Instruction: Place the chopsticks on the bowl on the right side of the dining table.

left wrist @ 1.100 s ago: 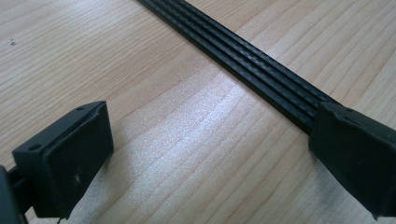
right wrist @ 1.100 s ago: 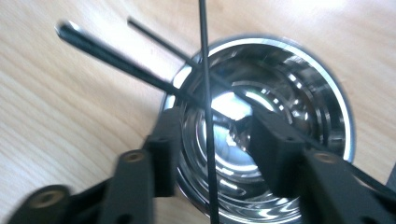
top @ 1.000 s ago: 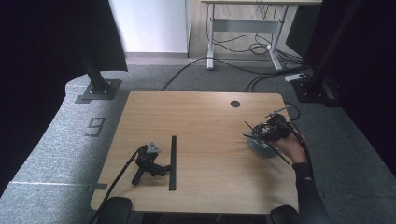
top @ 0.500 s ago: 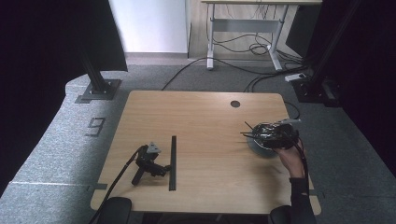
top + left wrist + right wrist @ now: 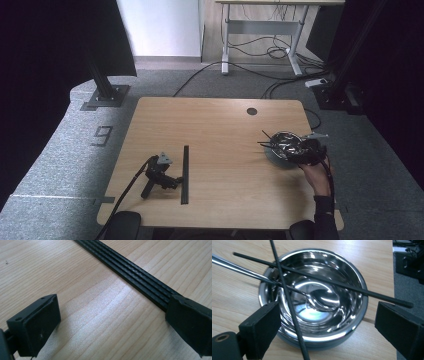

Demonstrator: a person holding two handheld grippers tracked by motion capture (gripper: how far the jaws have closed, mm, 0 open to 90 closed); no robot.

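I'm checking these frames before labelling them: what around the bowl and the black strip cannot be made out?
- Bowl in the high view: mostly covered by the right gripper above it.
- Chopsticks in the right gripper view: one runs off the top and bottom edges.
- Spoon: handle cut off at the left edge.
- Black strip in the left gripper view: near end hidden behind a jaw.

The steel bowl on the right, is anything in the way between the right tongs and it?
Yes. Two black chopsticks lie crossed over the steel bowl's rim, and a spoon rests inside. One chopstick runs right between the open right tongs, which hover just above the bowl and grip nothing.
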